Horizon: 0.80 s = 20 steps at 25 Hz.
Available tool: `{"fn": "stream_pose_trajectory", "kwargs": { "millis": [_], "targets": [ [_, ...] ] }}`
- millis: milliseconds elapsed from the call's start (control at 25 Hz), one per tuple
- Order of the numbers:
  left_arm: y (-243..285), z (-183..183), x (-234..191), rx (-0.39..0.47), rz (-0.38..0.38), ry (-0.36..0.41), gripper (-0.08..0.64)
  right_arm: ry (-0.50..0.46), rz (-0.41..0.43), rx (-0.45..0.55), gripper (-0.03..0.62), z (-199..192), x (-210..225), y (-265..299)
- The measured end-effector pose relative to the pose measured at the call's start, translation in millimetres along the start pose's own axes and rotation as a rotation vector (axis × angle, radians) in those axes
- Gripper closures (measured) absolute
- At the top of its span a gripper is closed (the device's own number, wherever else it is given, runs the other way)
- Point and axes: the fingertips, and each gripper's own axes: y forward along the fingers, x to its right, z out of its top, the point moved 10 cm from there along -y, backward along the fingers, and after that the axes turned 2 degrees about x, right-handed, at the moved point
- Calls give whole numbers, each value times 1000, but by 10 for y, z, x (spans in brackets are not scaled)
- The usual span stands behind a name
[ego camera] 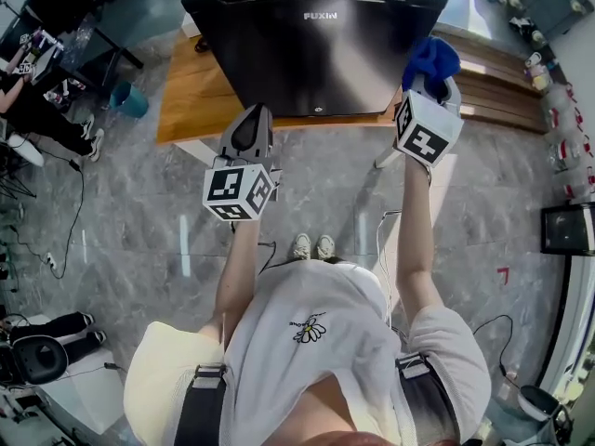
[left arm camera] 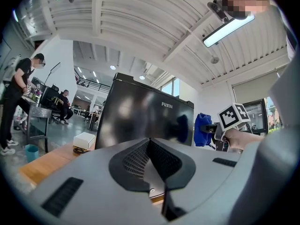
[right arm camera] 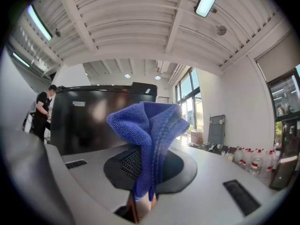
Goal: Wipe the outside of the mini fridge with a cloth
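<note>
The right claw (right arm camera: 140,182) is clamped on a blue cloth (right arm camera: 151,125), whose bunched free end stands up past the tips. The mini fridge (ego camera: 316,45) stands on the wooden tabletop (ego camera: 186,110), to the left of that cloth and slightly farther off. The cloth hangs just beside the fridge's right front edge, so the right hand is the nearer one. Whether fabric meets the casing cannot be told. The left claw (left arm camera: 150,146) is closed and empty, pointing at the door. The fridge's back and top are cut off.
</note>
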Motion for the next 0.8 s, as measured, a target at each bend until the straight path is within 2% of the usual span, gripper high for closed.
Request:
{"fn": "stream_pose_trajectory", "kwargs": {
  "millis": [360, 640, 800],
  "targets": [
    [-133, -31, -262, 15, 72, -23, 555, 65, 332, 19, 520, -193, -1290, -269],
    [-372, -107, -547, 13, 179, -41, 555, 14, 565, 41, 520, -220, -2372, -239],
    [-562, -123, -770, 18, 250, -54, 555, 0, 655, 16, 520, -279, -2914, -159]
  ]
}}
